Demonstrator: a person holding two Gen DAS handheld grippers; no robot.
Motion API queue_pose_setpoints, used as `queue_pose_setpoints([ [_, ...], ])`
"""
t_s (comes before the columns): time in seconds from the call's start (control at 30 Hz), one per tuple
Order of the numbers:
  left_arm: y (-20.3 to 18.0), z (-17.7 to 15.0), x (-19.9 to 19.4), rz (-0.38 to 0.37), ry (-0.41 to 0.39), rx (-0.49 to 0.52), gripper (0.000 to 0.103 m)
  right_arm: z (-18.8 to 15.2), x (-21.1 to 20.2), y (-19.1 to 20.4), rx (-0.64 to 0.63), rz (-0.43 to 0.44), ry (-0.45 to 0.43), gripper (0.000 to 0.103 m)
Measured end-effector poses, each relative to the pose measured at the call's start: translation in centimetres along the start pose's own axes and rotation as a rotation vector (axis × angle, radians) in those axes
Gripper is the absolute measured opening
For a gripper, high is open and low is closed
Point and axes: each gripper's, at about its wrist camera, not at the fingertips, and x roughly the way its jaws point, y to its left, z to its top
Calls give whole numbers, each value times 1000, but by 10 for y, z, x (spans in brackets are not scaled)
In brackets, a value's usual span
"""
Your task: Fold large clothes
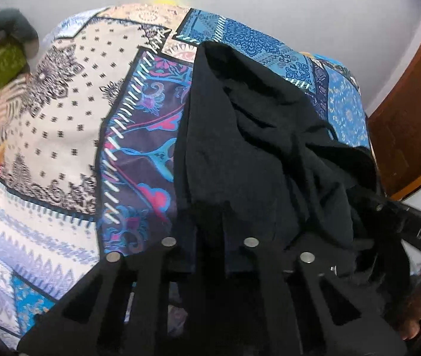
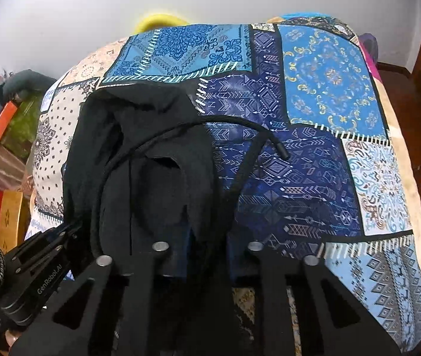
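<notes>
Garment (image 1: 255, 154): black, rumpled, centre to right in left view, centre-left in right view, on patchwork bedspread (image 1: 62, 124). My left gripper (image 1: 209, 234) pinched shut on its near edge, bottom centre. My right gripper (image 2: 207, 237) likewise clamped on the fabric. Drawcord (image 2: 269, 139) trails right over blue patches.

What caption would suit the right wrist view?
Right gripper pinches a black garment, its drawstring trailing over a patchwork bedspread.

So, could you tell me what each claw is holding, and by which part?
Both are shut on the black garment: the left claw and the right claw each pinch its near edge, which lies bunched on the patchwork bedspread.
</notes>
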Motion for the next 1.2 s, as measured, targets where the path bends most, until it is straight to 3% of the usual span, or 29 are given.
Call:
queue_pose_setpoints([
  [0.33,-1,-20,-97,-59,-67,74,8,-29,-81,23,-113,15,-83,11],
  [0.6,-16,-94,-178,-82,-94,209,8,-106,-153,47,-221,43,-136,10],
  [0.77,-13,-147,-189,-95,-45,231,8,-153,-161,40,-224,57,-84,10],
  [1.0,-16,-207,-160,-50,69,251,10,-193,-137,19,-198,19,32,13],
  [1.1,-18,-224,-158,-28,60,264,11,-202,-138,13,-180,33,59,22],
  [1.2,-23,-229,-165,17,49,290,22,-206,-150,12,-186,32,59,26],
])
